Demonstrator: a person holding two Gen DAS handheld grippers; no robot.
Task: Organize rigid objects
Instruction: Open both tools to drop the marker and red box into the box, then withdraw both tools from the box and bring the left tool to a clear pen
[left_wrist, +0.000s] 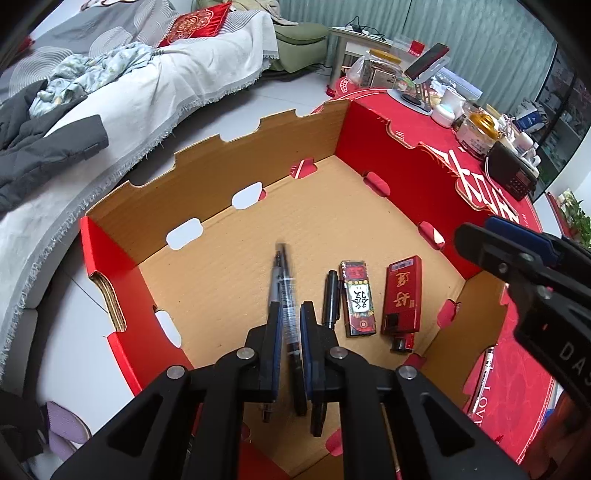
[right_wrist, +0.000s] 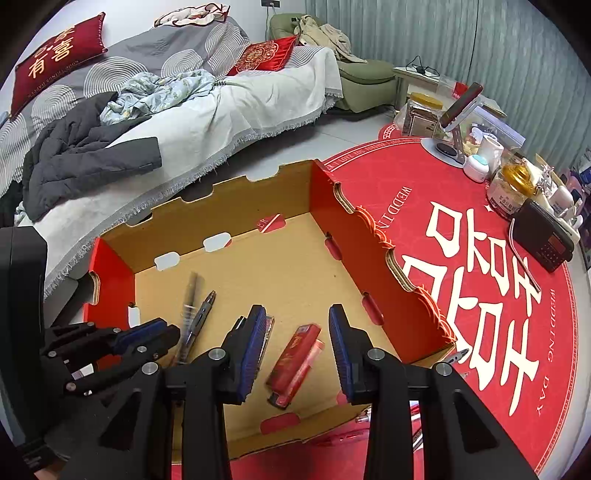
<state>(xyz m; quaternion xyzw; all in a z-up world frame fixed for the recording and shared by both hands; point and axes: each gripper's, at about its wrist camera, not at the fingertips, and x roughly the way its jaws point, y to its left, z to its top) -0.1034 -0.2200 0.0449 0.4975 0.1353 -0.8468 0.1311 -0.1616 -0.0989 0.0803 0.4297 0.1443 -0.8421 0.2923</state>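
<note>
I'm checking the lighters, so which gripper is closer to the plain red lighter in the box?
Right. The right gripper hangs open directly above the red lighter; the left gripper is off to its side, closed on a pen.

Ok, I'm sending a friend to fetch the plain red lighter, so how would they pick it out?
Look in the cardboard tray on the red tablecloth. Several pens and two lighters lie on its floor. The plain red lighter lies nearest the tray's right wall, solid red with gold characters, while the lighter beside it has a white panel with black characters.
</note>
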